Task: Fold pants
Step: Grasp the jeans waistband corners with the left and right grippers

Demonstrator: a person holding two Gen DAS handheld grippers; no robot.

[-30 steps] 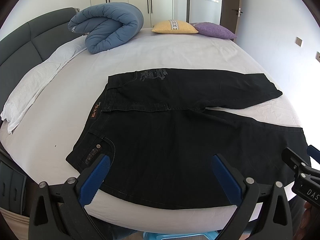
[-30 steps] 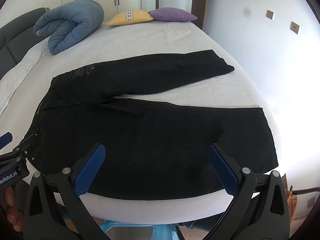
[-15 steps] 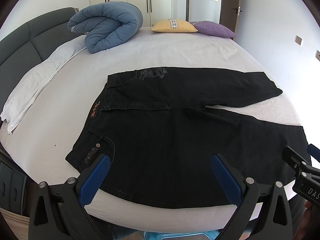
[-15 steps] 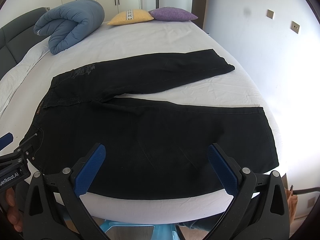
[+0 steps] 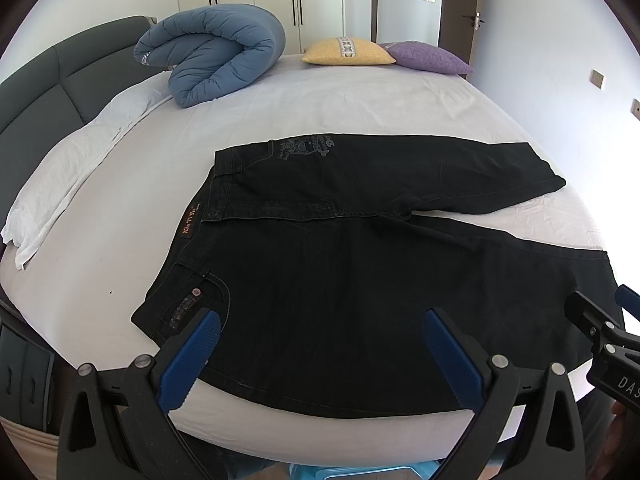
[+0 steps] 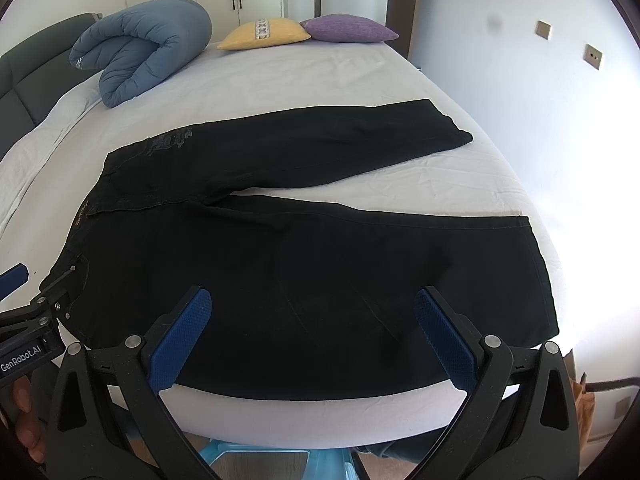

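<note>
Nearest, the left tool (image 5: pixel 322 334) stands wide open with nothing between its blue pads, hanging over the near edge of the bed (image 5: pixel 360 96) above the waist end of the pants (image 5: pixel 360 272). The right tool (image 6: pixel 312 312) is likewise spread wide and empty, over the near leg closer to its hem. The black pants lie flat on the white sheet, waist to the left and legs running right, spread apart in a V with sheet showing between them. Far left lies a rolled blue duvet (image 5: pixel 216 64) beside the dark headboard (image 5: pixel 60 92). At the far edge sit a yellow pillow (image 5: pixel 346 51) and a purple pillow (image 5: pixel 428 58), touching.
</note>
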